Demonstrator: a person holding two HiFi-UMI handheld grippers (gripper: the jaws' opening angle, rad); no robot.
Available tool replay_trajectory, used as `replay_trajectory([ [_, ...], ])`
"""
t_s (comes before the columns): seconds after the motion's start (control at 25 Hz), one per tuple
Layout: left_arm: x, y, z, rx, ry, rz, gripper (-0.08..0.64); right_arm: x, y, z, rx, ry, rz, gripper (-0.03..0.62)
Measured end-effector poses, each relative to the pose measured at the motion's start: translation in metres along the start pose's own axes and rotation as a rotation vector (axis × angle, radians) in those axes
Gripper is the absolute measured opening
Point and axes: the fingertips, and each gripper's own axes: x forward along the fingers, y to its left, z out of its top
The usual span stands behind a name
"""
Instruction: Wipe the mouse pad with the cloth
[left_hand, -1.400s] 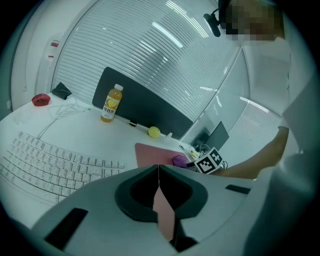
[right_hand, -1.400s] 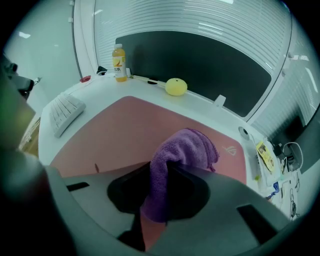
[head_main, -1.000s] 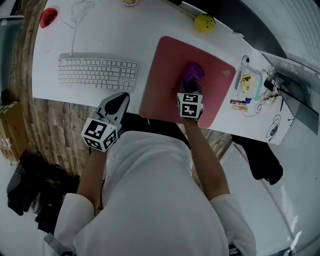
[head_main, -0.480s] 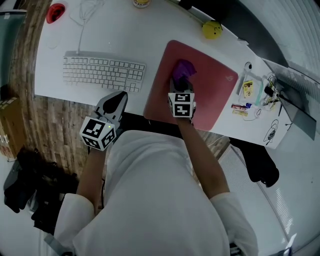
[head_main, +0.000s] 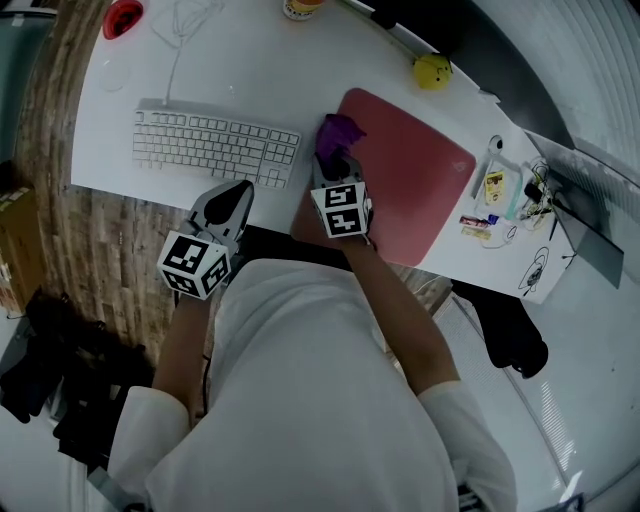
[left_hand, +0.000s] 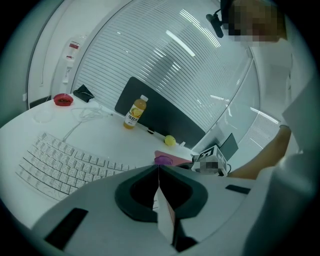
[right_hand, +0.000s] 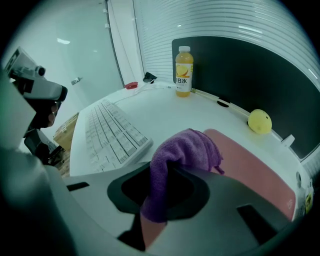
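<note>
While pinched shut on a wad of the purple cloth (right_hand: 186, 149), pushing it down with the right tool (head_main: 336, 172) right at the left edge of the pink mouse pad (head_main: 420, 185), just beside the right end of the keyboard (head_main: 215, 148). Bunched up like that probably to keep a fat, soft bit under the tip and the hard jaws off the pad. Looks mid-wipe, guessing the end of a stroke, with most of the pad lying bare off to the right and due a pass back that way. Left tool (head_main: 234, 203) parked at the near edge of the bench (head_main: 250, 70) below the keyboard, jaws closed together on nothing, most likely held out of the way since wiping only takes one. Worth watching the keyboard edge, plus the yellow ball (head_main: 432, 70) and drink bottle (right_hand: 183, 71) near the far side, both well apart from the cloth though.
</note>
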Motion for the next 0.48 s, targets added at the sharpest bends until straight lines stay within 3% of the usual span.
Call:
replay_trajectory([
  [0.48,0.011,-0.013,0.009,0.036,0.008,-0.005,0.018,-0.018,0.004,0.050,-0.116,-0.114,0.061,0.083],
])
